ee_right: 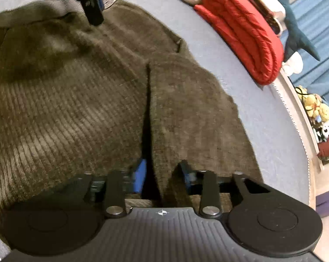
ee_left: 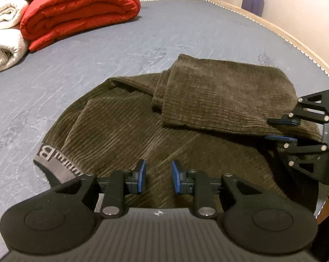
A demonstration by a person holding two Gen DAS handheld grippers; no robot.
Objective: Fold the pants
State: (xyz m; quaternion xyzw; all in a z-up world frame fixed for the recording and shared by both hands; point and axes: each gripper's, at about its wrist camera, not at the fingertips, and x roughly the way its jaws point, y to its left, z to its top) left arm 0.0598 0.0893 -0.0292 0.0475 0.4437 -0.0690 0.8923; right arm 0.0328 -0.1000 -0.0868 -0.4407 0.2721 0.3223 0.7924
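Two hand-held grippers worked your pants (ee_left: 155,118) on the bed (ee_left: 81,61): your left hand-held gripper (ee_left: 158,178) hovered open above them, your right hand-held gripper (ee_right: 162,178) pinched a fold. Beyond, a red quilt (ee_left: 77,11) and white blanket (ee_left: 5,32) lay well apart.

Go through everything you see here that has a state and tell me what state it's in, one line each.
Pants: lying on the bed, partly folded, the leg end doubled back over the upper part.
Waistband: flat on the bed, at the near left.
Left gripper: open, above the pants, holding nothing.
Right gripper: jaws around the folded leg's edge; grip unclear.
Red quilt: folded.
White blanket: folded, beside the quilt.
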